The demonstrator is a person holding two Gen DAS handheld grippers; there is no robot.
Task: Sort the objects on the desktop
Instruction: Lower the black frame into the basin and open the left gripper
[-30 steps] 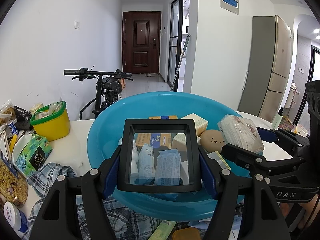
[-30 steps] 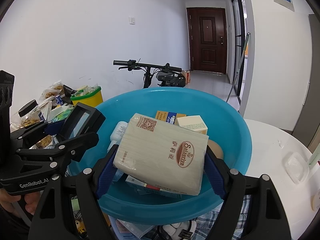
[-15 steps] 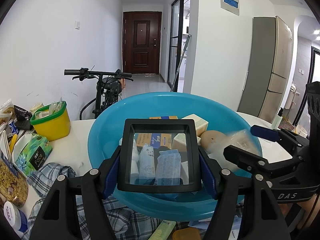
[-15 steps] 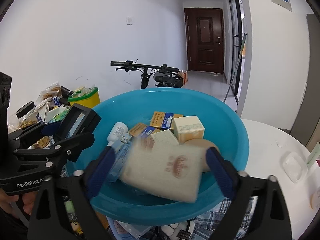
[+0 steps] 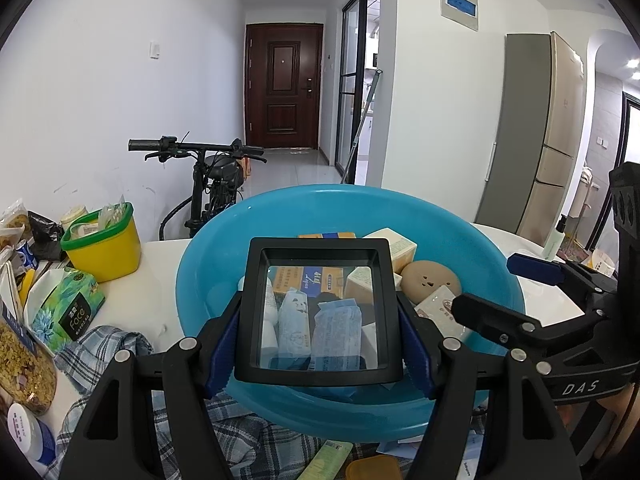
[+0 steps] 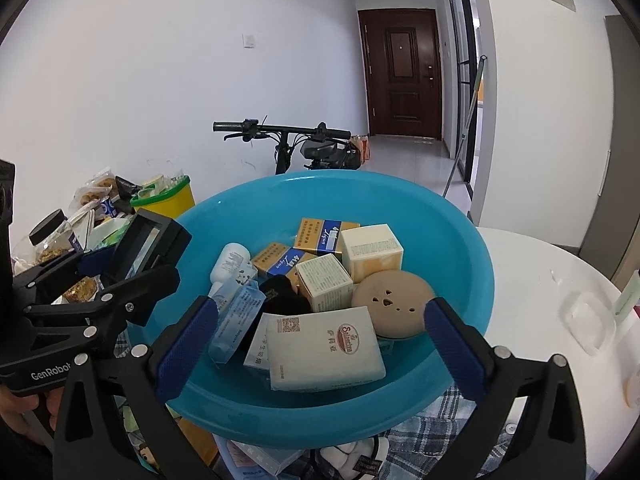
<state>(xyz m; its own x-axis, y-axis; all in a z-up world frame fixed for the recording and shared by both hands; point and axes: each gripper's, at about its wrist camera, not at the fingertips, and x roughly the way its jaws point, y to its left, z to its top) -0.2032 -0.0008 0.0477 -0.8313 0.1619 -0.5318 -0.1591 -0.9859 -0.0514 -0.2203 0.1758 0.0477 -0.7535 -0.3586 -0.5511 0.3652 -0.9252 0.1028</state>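
Since a second ago, my right gripper [image 6: 320,332] has let go of the cream tissue pack [image 6: 324,348]; its blue pads now stand wide apart with nothing between them, and the pack lies flat at the near edge of the blue basin [image 6: 452,240], printed "Saierna" beside a QR code. On my other side, the left gripper [image 5: 318,336] is clamped on the black square magnifier [image 5: 318,308], pads pressing both sides of the frame, held upright over the near rim of the basin [image 5: 480,248]; through its lens I see the blue packets lying beneath. From the left camera the right gripper body reads "DAS"; from the right camera the left one reads "GenRobot". Both reach forward side by side at the basin's near edge.

Further inside the basin lie a round tan disc [image 6: 392,308] with small holes, cream cartons, orange-and-blue boxes [image 6: 324,234] and a white bottle [image 6: 230,262]. Checked cloth [image 5: 108,344] lies under the basin's near side on the white bench [image 5: 160,264]. To the left sit a green "Face" tissue pack [image 5: 68,312] and a yellow tub [image 5: 104,246] with a green rim. Beyond stand a bicycle [image 5: 212,176] and a dark door [image 5: 284,88].
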